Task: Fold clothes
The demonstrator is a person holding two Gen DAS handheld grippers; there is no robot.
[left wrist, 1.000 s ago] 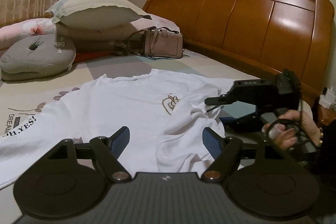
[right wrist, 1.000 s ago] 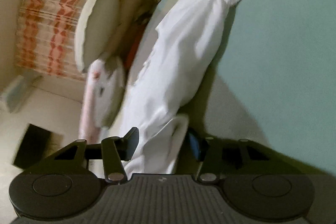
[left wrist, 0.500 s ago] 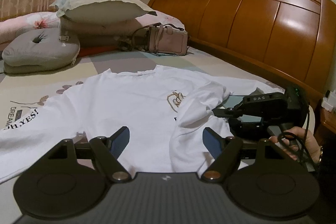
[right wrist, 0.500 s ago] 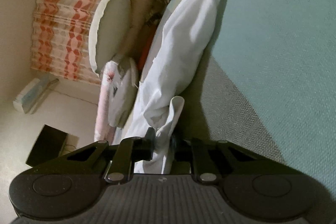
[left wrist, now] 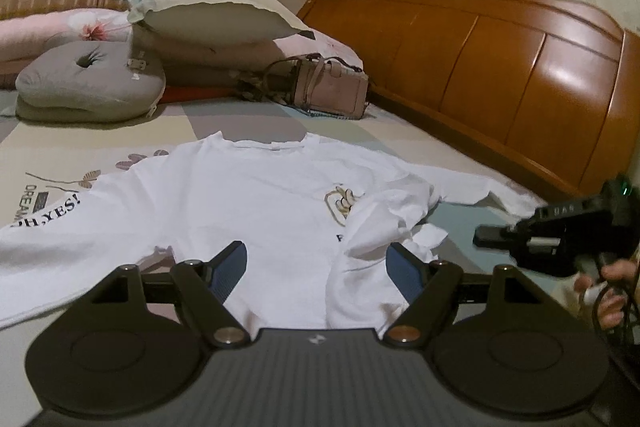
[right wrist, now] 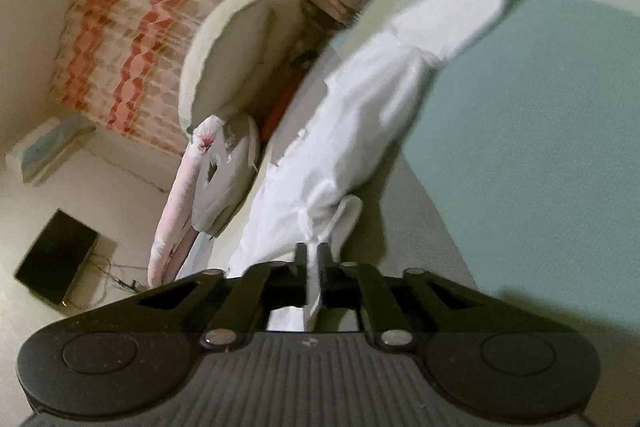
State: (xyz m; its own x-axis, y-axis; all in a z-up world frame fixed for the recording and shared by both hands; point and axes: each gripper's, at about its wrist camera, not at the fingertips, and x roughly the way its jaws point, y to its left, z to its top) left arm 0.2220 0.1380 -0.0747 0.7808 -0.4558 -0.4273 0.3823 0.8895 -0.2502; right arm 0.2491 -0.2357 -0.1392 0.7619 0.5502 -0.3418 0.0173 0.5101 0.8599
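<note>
Shirt [left wrist: 248, 199], white, long-sleeved, spread front-up on bed [left wrist: 460, 223]; one sleeve bunched toward 3 o'clock. Left gripper [left wrist: 316, 265]: fingers spread wide, nothing between them, poised over hem. Right gripper [right wrist: 313, 261]: fingers pressed together, pinching white sleeve fabric. Pillows [left wrist: 208, 15] and handbag [left wrist: 332, 93] at 12 o'clock, headboard [left wrist: 500, 67] at 2 o'clock

light: dim, warm indoor | glare: headboard [left wrist: 532, 75] | blur: right wrist view smeared | edges: fisheye-bent, dark corners
</note>
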